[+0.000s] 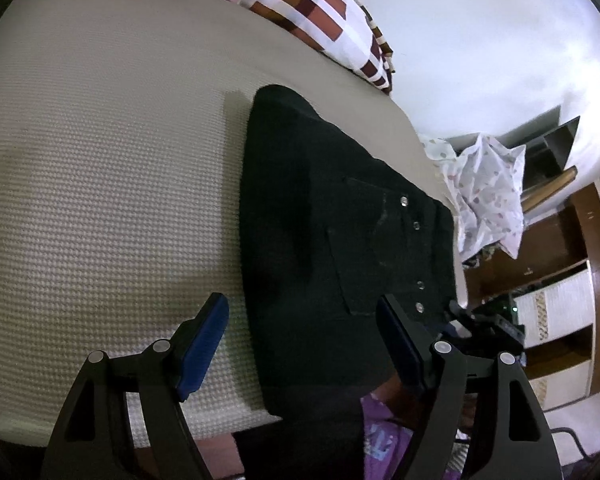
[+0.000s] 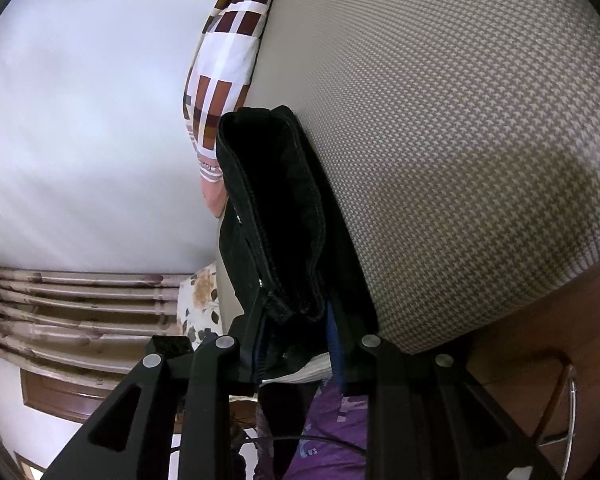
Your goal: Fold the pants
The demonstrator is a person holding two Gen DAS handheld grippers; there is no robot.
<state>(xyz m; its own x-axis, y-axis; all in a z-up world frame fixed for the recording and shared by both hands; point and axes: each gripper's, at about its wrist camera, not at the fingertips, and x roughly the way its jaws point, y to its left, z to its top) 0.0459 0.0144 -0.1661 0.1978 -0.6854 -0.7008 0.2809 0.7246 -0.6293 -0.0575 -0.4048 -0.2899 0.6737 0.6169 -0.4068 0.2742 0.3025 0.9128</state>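
Pants (image 1: pixel 340 240), black and folded, lie on the beige bedspread (image 1: pixel 100 200) ahead of my left gripper (image 1: pixel 300 344), whose jaws hang apart, empty. My right gripper (image 2: pixel 296 320) is clenched on the pants' near edge.

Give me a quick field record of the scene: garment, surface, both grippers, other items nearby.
garment: black pants, folded, lying flat on the bed, pocket and metal studs facing up
surface: beige textured bedcover
left gripper: open, holding nothing, above the near edge of the pants
right gripper: shut on the pants' edge
nearby: checked pillow at the far end; spotted white cloth beyond the bed
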